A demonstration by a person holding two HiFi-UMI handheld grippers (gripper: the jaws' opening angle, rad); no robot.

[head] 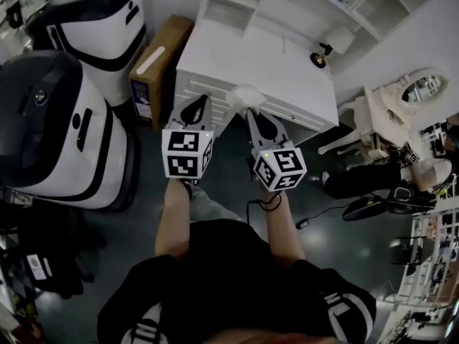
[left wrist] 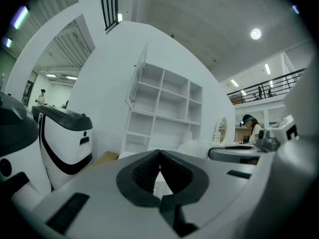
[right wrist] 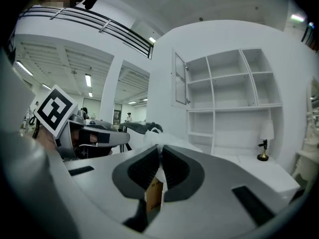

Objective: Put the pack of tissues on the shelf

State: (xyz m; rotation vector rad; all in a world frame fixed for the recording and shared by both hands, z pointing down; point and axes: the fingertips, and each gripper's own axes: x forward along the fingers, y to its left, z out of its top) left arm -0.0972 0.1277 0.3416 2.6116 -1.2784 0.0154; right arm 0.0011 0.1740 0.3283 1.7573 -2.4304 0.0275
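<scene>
white crinkly plastic pack of tissues (head: 242,94) is pinched at the tip of the right gripper (head: 251,115), up by the front edge of the white shelved desk (head: 287,63). left gripper (head: 204,100) sits just beside it, jaws pressed together on nothing

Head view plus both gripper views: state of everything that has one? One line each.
left gripper: shut, nothing between the jaws.
right gripper: shut on the pack's wrapper.
pack of tissues: held in the air, not yet on the shelf.
shelf: no pack in the compartments that show.
shelf door: swung open.
lamp: upright.
</scene>
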